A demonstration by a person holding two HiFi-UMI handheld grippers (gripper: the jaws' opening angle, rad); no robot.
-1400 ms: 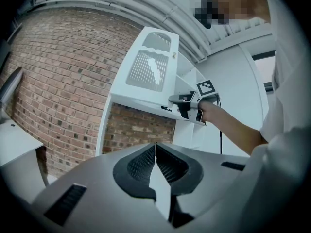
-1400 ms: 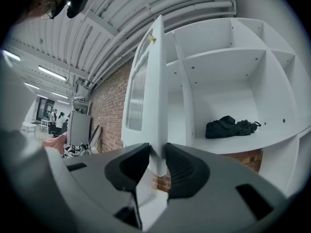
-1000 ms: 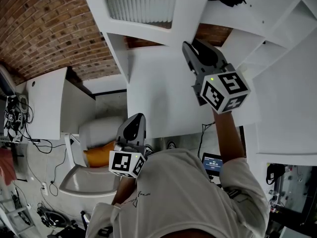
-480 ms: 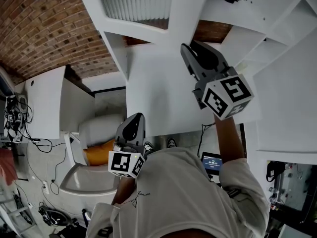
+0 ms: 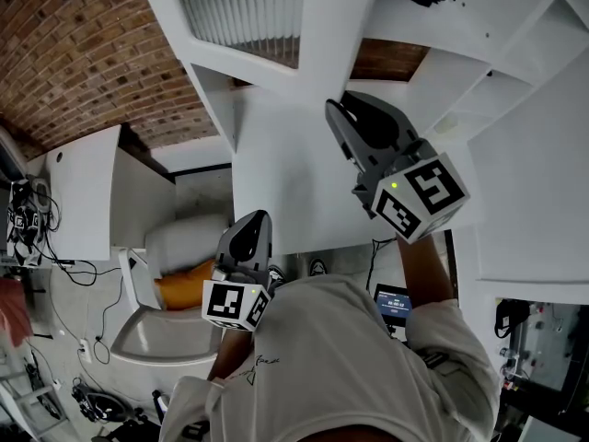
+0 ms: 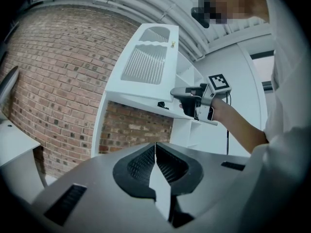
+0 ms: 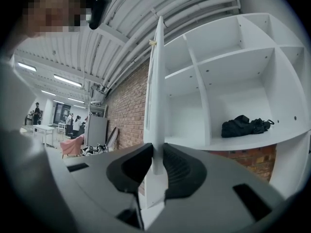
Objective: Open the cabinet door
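Note:
The white cabinet door (image 5: 336, 26), with a ribbed glass panel, stands swung out from the shelf unit. My right gripper (image 5: 337, 118) points level at its lower free edge. In the right gripper view the door's thin edge (image 7: 156, 81) runs upright between the jaws of the right gripper (image 7: 156, 165), which are closing and grip it on both sides. My left gripper (image 5: 252, 226) hangs low by my body, shut with nothing in it (image 6: 155, 161). The left gripper view shows the door (image 6: 146, 62) and the right gripper (image 6: 188, 101) at its bottom edge.
Behind the door is a white shelf unit (image 7: 233, 67) with several open compartments; a black bundle (image 7: 244, 125) lies on one shelf. A brick wall (image 5: 83, 53) runs on the left. A low white cabinet (image 5: 87, 191) and a chair with an orange cushion (image 5: 184, 285) stand below left.
My right gripper has moved a little to the left with the door's edge in it, and the door has swung further out. The left gripper has stayed still.

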